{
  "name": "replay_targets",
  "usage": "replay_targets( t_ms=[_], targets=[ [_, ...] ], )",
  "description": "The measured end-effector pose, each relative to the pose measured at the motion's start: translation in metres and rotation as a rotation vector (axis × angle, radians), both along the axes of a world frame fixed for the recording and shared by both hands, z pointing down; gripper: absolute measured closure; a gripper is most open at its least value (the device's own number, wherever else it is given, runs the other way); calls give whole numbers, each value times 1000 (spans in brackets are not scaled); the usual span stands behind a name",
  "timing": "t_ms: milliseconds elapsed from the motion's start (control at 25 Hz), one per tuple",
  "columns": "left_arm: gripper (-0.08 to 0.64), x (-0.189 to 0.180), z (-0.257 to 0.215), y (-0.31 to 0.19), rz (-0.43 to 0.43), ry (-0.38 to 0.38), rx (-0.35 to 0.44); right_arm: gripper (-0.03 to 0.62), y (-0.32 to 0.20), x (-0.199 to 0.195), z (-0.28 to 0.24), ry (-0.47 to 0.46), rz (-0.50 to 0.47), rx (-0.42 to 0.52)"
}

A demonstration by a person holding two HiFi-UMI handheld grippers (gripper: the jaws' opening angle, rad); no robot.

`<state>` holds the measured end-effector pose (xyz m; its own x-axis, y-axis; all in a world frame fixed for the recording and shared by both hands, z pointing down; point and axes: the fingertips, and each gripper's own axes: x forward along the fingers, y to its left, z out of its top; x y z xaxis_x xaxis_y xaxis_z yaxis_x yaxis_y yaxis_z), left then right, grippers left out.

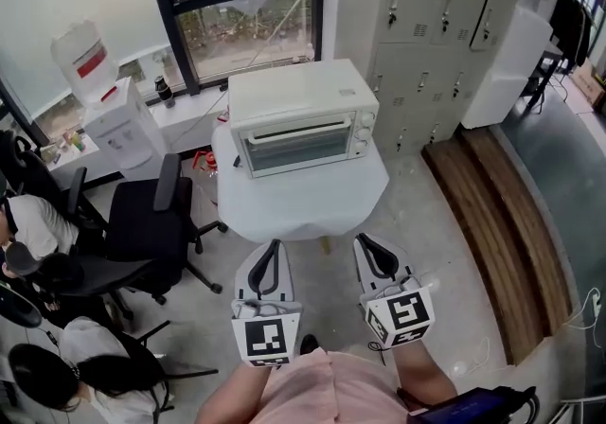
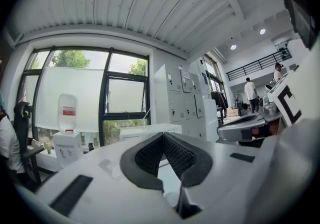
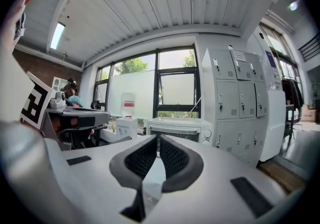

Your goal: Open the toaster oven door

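Note:
A white toaster oven [image 1: 301, 119] stands on a round table under a white cloth [image 1: 303, 204]. Its glass door [image 1: 295, 150] is closed, with the handle bar along the top and knobs on the right. My left gripper [image 1: 276, 244] and right gripper [image 1: 363, 240] hover side by side short of the table's near edge, both shut and holding nothing. In the left gripper view the left gripper [image 2: 163, 135] hides all but the oven's top [image 2: 145, 130]. In the right gripper view the oven [image 3: 181, 130] faces the right gripper [image 3: 158, 139] from some distance.
A black office chair [image 1: 151, 223] stands left of the table, with a water dispenser [image 1: 112, 114] behind it by the window. Grey lockers [image 1: 436, 25] line the right wall above a wooden platform [image 1: 502, 223]. Seated people [image 1: 28, 223] are at the far left.

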<state>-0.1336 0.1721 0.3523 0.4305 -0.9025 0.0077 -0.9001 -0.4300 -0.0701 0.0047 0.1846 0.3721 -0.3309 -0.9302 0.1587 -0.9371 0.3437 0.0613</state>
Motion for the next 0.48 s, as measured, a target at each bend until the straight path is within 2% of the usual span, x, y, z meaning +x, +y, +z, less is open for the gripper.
replay_targets(
  t_ms=[240,480],
  targets=[
    [546,18,19,-28,37,-32,-41,575,-28,15,7,-25,26,-8],
    [546,38,37,-61,35,-57,-95,575,-66,37,23,-61,21,-39]
  ],
)
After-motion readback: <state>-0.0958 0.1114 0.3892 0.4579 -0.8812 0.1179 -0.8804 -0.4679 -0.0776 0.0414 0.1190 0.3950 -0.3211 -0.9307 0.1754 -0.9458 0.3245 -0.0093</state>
